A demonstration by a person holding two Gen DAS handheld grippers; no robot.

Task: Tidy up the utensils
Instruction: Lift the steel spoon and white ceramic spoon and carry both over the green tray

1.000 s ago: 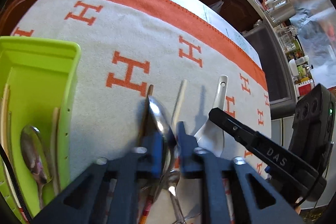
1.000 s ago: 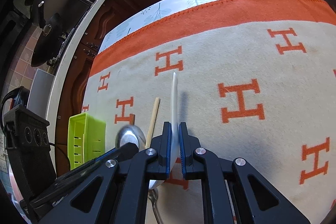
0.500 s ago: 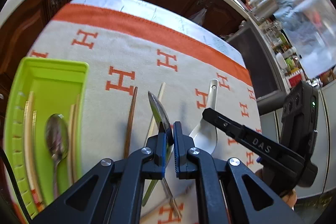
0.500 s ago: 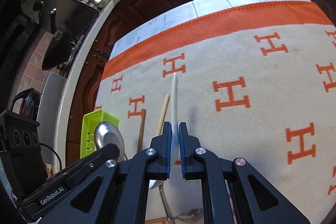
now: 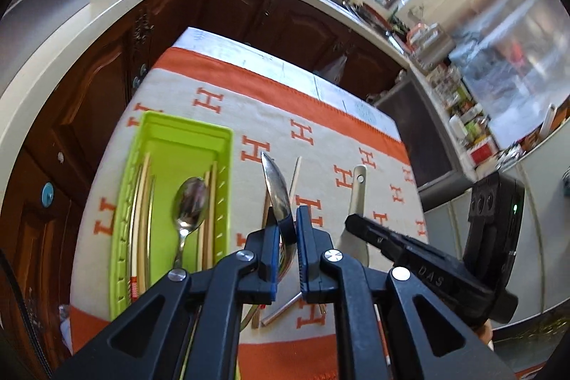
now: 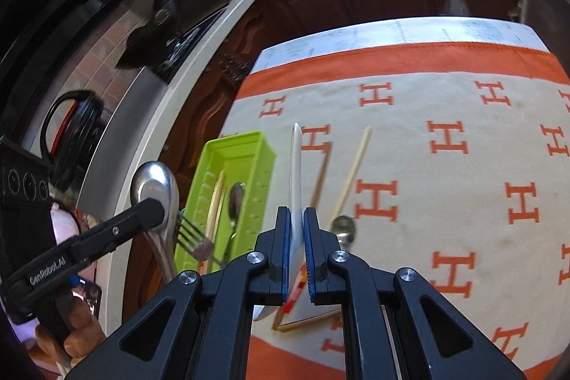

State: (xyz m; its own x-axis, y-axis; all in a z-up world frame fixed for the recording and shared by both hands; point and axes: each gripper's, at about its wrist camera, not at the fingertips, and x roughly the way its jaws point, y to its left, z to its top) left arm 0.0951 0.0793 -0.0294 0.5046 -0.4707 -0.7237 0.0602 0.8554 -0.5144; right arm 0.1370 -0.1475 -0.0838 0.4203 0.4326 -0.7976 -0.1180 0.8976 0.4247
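Steel is what the left gripper (image 5: 288, 239) is clamped on: a metal spoon (image 5: 276, 189), held on edge near the centre of the left wrist frame, bowl pointing up and away. A second ago the spoon was being pinched low against the orange-and-cream cloth (image 5: 320, 116); now it is carried clear of it, and much more of the cloth is taken in by the view. In the right wrist frame a fork (image 6: 194, 234) is seen at lower left beside the spoon's handle; whether it is held with the spoon cannot be told.

The right gripper (image 6: 296, 246) is closed on the white ceramic spoon (image 6: 295, 173), which stands on edge at the centre of that frame. This grip is unchanged, but the spoon has likewise been lifted, and the green tray (image 6: 249, 152) is now seen to the left of centre.

The tray lies at the left of the left wrist frame, with a spoon (image 5: 190, 202) and several chopsticks (image 5: 144, 194) already in it. Loose chopsticks (image 6: 351, 173) and another spoon (image 6: 342, 230) remain on the cloth, right of centre in the right wrist frame.

Both pickups are judged complete, and carrying to the tray is the step in hand. The on-edge spoon could swivel between the pads.
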